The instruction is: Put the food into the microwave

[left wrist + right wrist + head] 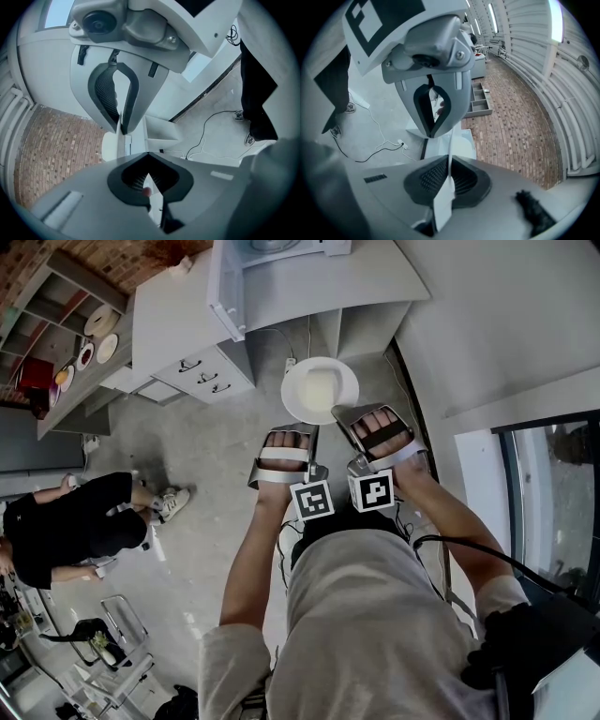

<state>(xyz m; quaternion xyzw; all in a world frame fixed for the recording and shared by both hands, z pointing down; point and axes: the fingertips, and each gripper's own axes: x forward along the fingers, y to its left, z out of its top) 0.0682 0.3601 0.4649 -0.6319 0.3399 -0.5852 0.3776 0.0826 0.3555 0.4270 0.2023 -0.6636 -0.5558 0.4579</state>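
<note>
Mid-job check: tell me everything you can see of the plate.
The plate is round and white, ceramic by the look, with a pale square of food on its middle. It hangs roughly level above the grey floor, just short of the white counter. The left tool and right tool each clamp its near rim; nothing else touches it.
</note>
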